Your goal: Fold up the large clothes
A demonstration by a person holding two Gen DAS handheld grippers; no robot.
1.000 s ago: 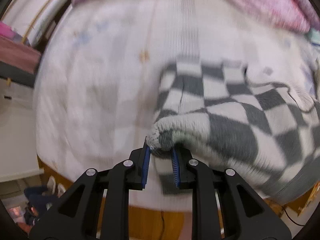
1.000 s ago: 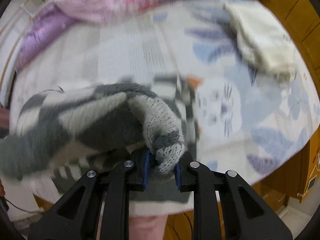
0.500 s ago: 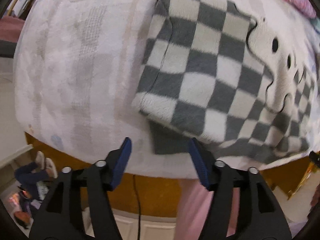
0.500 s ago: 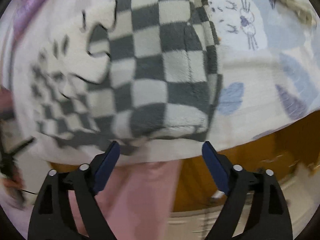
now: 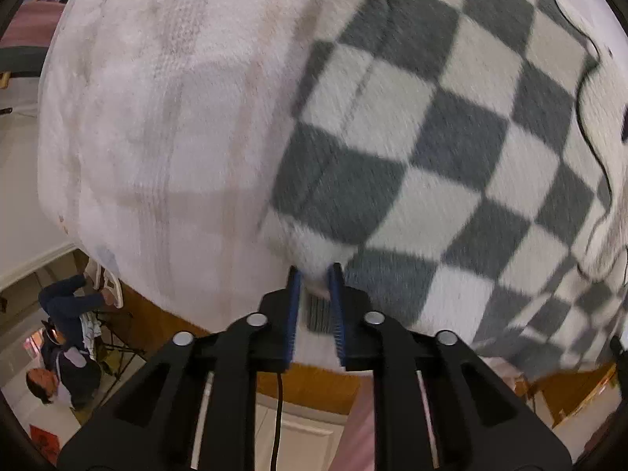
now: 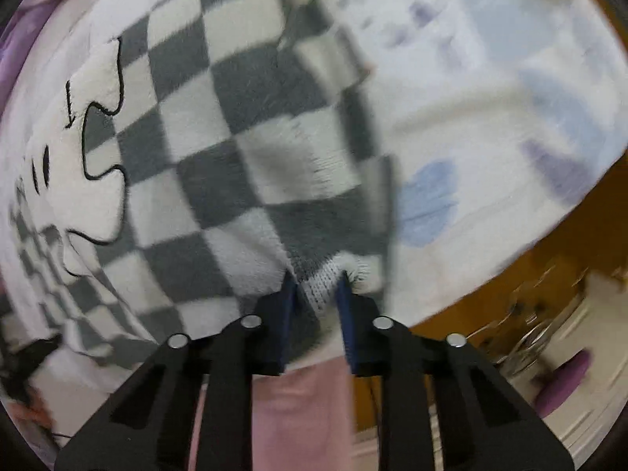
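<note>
fuzzy knitted checkered sweater (image 5: 451, 149) on a soft fleecy blanket (image 5: 165, 125), glossy wooden bed frame (image 5: 219, 337) below.

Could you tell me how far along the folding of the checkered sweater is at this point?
Done: the checkered sweater lies on the bed with its sides already folded in. In hand: the left gripper is shut on its near corner, and the right gripper is closing on the other near corner, knit between its pads. Left: probably carrying that near edge over to halve it.

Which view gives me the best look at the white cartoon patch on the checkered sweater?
The right wrist view: the white cartoon patch shows its black outline and dark marks across the left of the checkered sweater. The left wrist view catches only a cropped sliver of it at the far right edge.
</note>
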